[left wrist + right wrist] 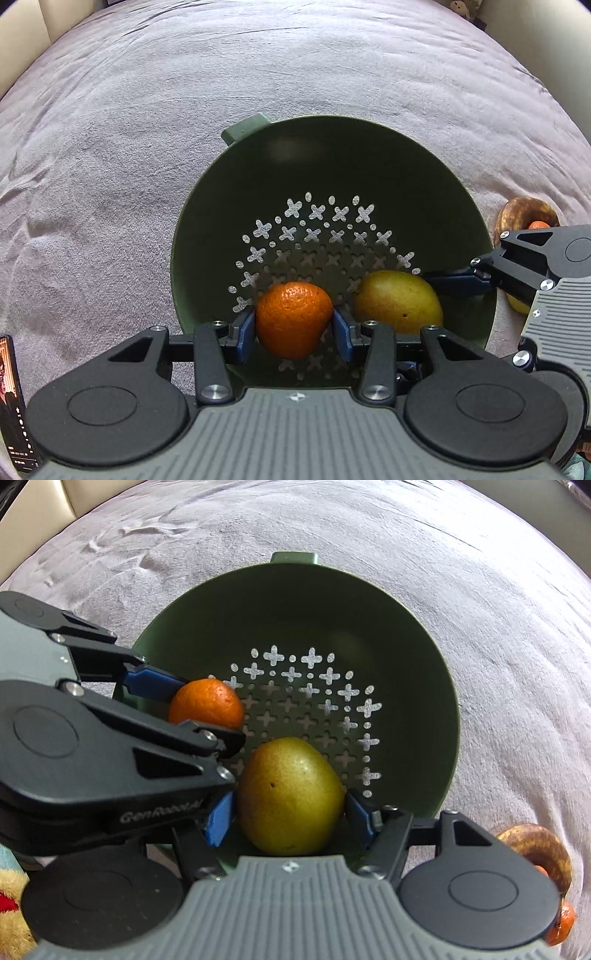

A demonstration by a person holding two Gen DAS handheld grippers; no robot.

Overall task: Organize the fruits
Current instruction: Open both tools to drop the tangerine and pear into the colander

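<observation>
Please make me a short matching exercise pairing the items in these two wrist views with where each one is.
Things:
1. orange
2. pear
3. colander
4. phone

Places:
A. on the cloth at the left edge of the left wrist view
B. between the fingers of the right claw
C. resting on the cloth, under both fruits
D. between the fingers of the left claw

Pairs: 1-D, 2-B, 3-C, 4-A

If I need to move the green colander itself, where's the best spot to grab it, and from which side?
Grip the tab handle on the far rim of the green colander, coming from above with one finger inside the rim and one outside. It is the only flat, thin projection; the wall is smooth and round, too wide to span. The orange and pear sit at the near side, so the far rim is probably clear.
</observation>
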